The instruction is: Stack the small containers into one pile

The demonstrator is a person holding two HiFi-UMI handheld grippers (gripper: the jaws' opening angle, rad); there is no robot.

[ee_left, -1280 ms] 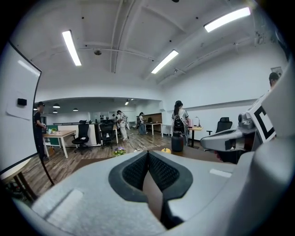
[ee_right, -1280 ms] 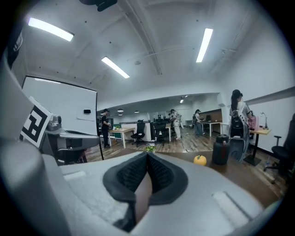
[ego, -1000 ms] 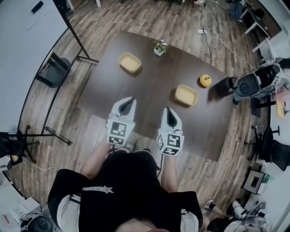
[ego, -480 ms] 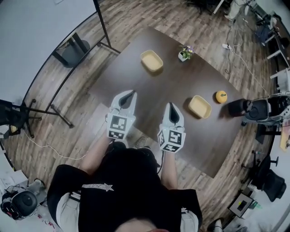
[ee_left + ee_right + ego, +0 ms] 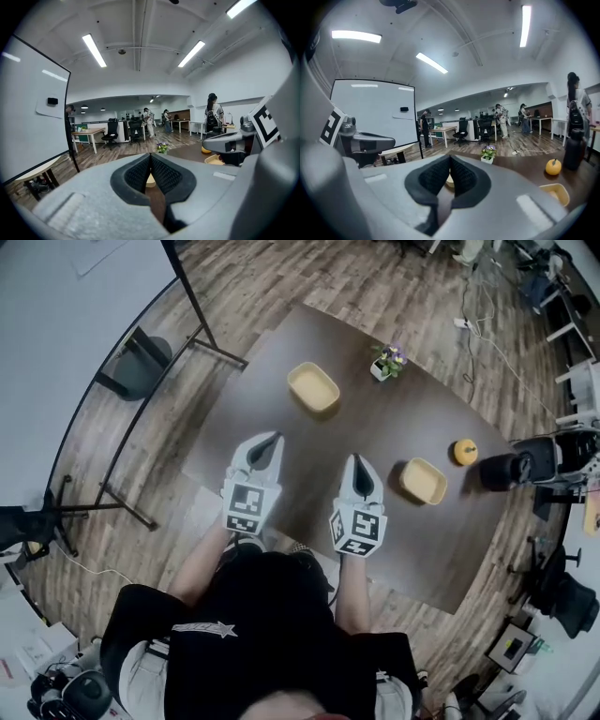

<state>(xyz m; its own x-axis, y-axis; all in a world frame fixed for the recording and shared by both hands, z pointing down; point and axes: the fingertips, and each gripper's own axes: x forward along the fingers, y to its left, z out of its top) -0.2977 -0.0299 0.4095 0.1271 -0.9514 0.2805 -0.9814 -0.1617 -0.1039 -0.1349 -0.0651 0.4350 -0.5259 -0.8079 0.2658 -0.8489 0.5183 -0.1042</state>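
A dark brown wooden table [image 5: 309,460] stood on plank flooring. Two shallow yellow plastic containers lay well apart on it, the far container [image 5: 313,387] and the right-hand container [image 5: 423,480]. The left gripper [image 5: 272,440] and right gripper [image 5: 359,462] hovered near the table's front edge, jaws pressed together, empty. The best start was probably to spread the right jaws and pinch the nearer rim. The bare tabletop between the containers left room, away from the potted flowers [image 5: 388,362] and the orange fruit [image 5: 465,452].

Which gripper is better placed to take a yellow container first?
Right, probably. The right gripper is close to the near container; the left gripper is farther from the far container.
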